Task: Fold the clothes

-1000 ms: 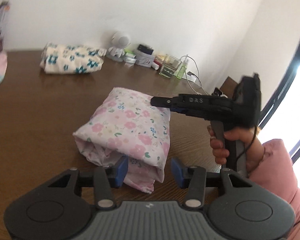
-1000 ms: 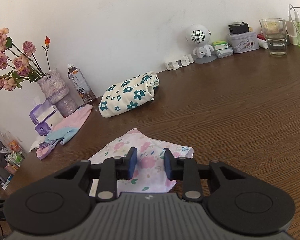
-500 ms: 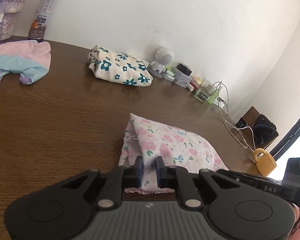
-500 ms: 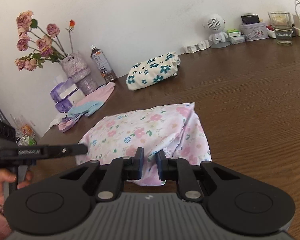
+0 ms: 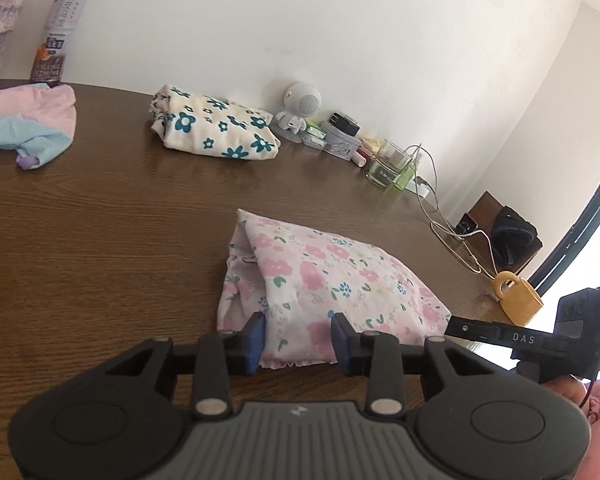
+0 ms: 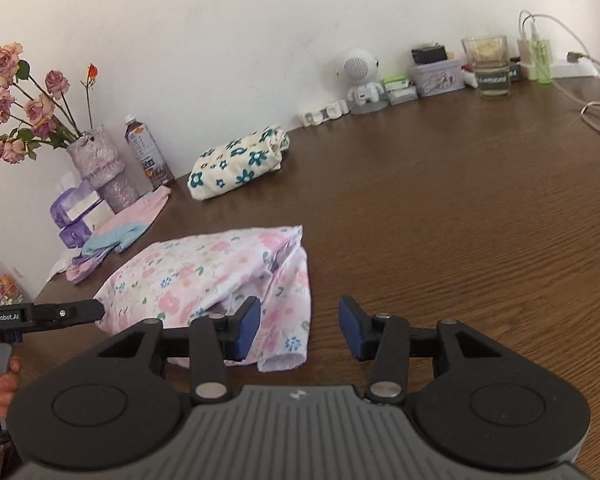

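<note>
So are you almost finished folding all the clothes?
Partly. The cream cloth with teal flowers sits folded by the wall. The pink flowery cloth looks folded too, and both tools, left and right, are open with nothing gripped. The pink and blue garment lies unfolded near the bottle, so that one looks left to do.

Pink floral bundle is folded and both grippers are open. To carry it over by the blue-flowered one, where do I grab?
Probably grip the pink floral bundle by its thick folded near edge, one gripper toward each end, coming in low from the person's side. The left gripper already straddles that edge. Avoid the loose open layers at the end: pinching one layer could unfold it.
</note>
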Action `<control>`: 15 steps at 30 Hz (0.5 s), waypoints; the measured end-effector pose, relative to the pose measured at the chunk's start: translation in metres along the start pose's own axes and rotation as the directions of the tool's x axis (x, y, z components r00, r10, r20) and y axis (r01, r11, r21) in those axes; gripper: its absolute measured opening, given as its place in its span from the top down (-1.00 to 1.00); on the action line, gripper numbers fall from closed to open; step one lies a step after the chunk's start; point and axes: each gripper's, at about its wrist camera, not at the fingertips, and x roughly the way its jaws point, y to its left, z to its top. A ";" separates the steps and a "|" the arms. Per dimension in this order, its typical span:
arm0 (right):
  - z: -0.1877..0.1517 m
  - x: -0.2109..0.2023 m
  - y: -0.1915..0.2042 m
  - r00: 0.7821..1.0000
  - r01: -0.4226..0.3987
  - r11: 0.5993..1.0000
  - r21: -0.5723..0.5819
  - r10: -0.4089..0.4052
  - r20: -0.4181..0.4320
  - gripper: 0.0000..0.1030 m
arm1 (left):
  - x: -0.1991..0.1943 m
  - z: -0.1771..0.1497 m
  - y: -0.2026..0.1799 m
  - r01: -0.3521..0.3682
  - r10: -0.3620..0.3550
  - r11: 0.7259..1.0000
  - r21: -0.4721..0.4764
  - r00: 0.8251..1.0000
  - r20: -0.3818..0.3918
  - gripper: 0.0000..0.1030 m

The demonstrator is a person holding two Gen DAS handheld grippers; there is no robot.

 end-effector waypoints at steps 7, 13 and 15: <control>-0.007 0.010 0.002 0.996 -0.072 0.996 0.057 0.074 -0.043 0.81 | 0.008 -0.003 0.004 0.097 -0.099 0.992 -0.083 0.995 -0.022 0.86; -0.013 0.018 0.004 0.987 -0.131 0.985 0.109 0.139 -0.077 0.80 | 0.004 -0.003 0.009 0.082 -0.083 0.989 -0.120 0.996 -0.008 0.82; -0.011 0.013 0.002 0.990 -0.123 0.986 0.115 0.130 -0.060 0.78 | 0.003 -0.003 0.012 0.070 -0.072 0.990 -0.119 0.997 -0.010 0.68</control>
